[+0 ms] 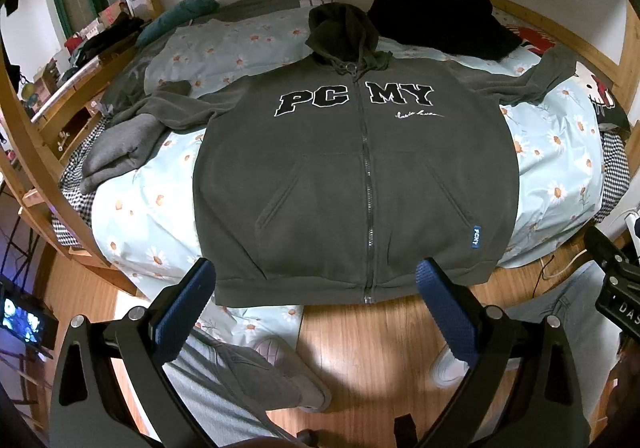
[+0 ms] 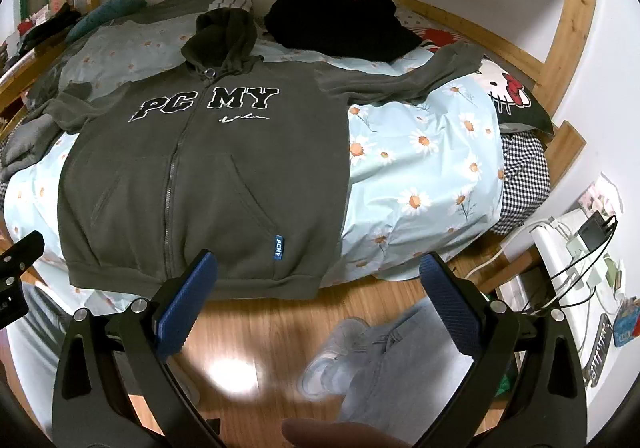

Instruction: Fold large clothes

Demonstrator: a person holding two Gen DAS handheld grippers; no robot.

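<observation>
A dark olive zip hoodie point(image 1: 352, 176) lies face up and spread flat on a bed point(image 1: 560, 168) covered with a pale blue daisy-print quilt. Its zip is closed, the hood points toward the wall, both sleeves stretch outward, and its hem hangs at the bed's near edge. Black block letters cross the chest, and a small blue tag point(image 1: 475, 237) sits by one pocket. A black garment point(image 1: 436, 22) lies behind the hood. The left hand-held gripper point(image 1: 316, 288) hangs above the wooden floor point(image 1: 384, 348) just before the hem, blue pads spread wide, empty.
</observation>
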